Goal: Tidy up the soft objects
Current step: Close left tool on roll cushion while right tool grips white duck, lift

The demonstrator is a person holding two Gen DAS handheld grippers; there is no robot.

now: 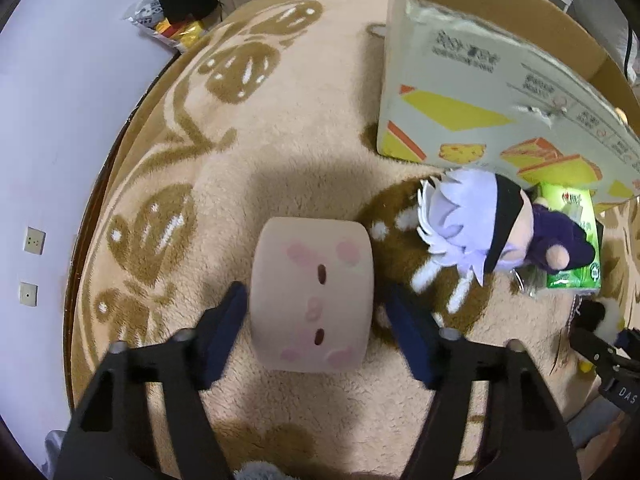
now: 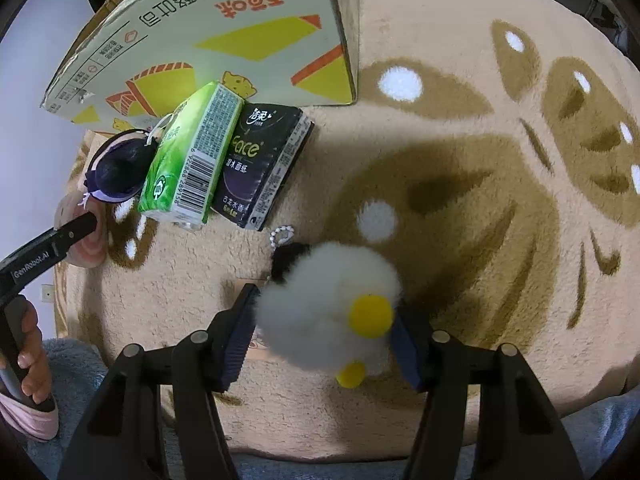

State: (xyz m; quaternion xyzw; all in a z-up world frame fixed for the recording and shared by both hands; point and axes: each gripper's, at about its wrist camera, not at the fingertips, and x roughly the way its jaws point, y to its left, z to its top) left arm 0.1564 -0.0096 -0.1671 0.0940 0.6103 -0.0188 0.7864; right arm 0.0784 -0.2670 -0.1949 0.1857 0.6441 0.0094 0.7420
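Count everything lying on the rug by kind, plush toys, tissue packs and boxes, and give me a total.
Plush toys: 3 (pink cube plush, white-haired doll, fluffy white chick)
Tissue packs: 2 (green pack, black pack)
Cardboard boxes: 1
Total: 6

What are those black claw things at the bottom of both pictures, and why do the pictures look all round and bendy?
Those are grippers, two-finger tongs that a person holds, one in each hand. A small camera with a very wide lens sits on each, which bends the picture. The left camera shows the left gripper around a pink cube plush with a little face. The right camera shows the right gripper around a fluffy white plush with yellow pom-poms. On the rug lie a white-haired doll, a green tissue pack, a black tissue pack and a cardboard box.
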